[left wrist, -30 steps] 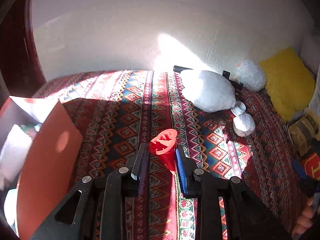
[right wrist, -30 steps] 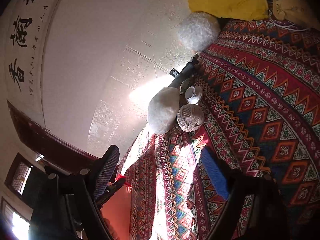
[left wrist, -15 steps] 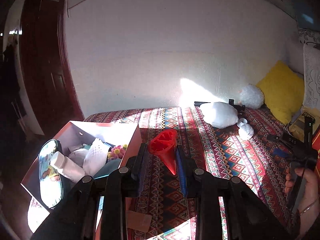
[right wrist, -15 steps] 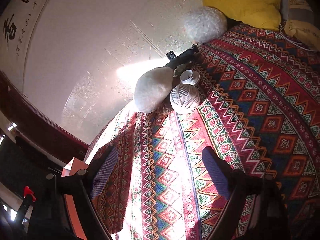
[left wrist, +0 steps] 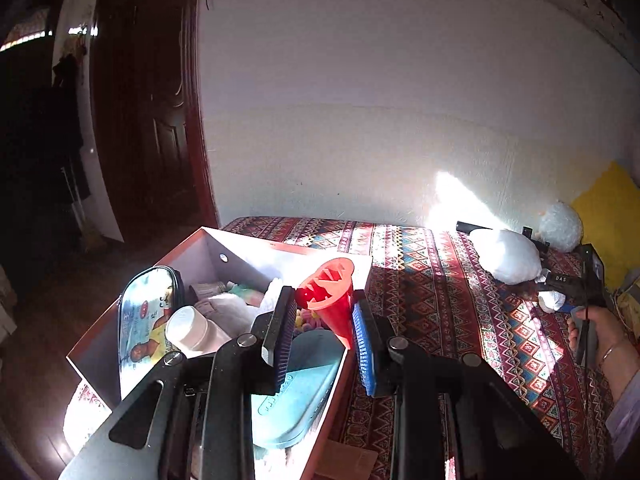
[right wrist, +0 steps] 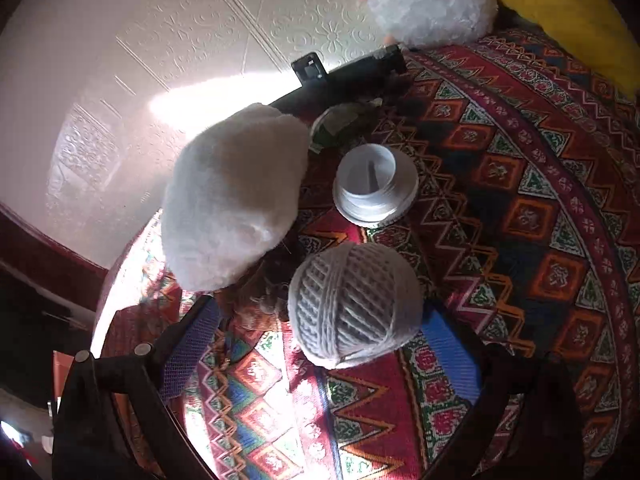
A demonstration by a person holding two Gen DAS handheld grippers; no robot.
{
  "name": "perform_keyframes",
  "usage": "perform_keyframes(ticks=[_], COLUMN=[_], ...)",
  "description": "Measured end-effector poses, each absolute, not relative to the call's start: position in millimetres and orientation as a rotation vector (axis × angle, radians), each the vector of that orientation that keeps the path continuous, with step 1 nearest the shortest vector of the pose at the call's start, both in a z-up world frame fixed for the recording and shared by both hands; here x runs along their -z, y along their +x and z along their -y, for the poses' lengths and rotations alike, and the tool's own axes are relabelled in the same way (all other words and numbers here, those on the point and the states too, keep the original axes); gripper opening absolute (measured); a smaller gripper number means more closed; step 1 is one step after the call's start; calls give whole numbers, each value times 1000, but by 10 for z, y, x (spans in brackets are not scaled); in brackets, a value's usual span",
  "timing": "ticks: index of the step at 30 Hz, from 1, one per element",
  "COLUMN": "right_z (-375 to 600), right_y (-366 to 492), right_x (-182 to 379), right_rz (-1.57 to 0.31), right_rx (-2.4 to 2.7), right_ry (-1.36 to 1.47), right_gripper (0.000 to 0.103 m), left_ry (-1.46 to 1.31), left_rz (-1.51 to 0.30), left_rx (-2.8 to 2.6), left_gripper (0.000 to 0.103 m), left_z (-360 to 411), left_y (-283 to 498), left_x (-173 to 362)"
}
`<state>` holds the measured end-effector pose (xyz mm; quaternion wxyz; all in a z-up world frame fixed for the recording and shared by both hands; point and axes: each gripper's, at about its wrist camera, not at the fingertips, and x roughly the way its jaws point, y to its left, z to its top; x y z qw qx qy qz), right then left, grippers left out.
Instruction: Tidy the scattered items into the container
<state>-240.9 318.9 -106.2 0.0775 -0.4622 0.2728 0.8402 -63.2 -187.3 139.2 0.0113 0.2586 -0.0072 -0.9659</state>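
My left gripper [left wrist: 324, 328] clamped on red cone [left wrist: 330, 304], poised above box [left wrist: 240, 252] at bed's left edge, over its right wall. Release too soon: cone may clip wall, roll onto bedspread [left wrist: 440, 304]. My right gripper [right wrist: 316, 344] spread wide, pads flanking yarn ball [right wrist: 354, 304] near bed's wall edge. Fluffy white bundle [right wrist: 236, 196] and white spool [right wrist: 374, 184] close by; careless closing could nudge ball away.

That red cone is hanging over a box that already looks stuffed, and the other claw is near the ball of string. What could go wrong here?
The red cone, pinched in the left gripper, hangs near the box edge; it may bounce off the piled contents onto the blanket. The open right gripper straddles the round string ball, which could roll away.
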Motion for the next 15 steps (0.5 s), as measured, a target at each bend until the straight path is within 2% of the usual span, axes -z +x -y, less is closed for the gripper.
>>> perform_keyframes(ticks=[1, 4, 7, 15], right_z=[-3148, -2997, -2622, -774], right_y=[-2417, -2232, -1929, -1251], right_x=[1103, 956, 567, -1174], right_rz=[-752, -745, -704, -751], right_rx=[-2476, -2566, -2732, -3395], right_ry=[-1400, -1373, -1373, -1287], right_gripper=[61, 60, 60, 60], left_ry=[801, 776, 764, 742], left_rz=[19, -9, -42, -231], left_rx=[3008, 3000, 2999, 2985], left_gripper=[24, 24, 24, 24], left_z=[1907, 2028, 2158, 2723], left_y=[-627, -580, -529, -383], left_x=[-1399, -1447, -1481, -1583])
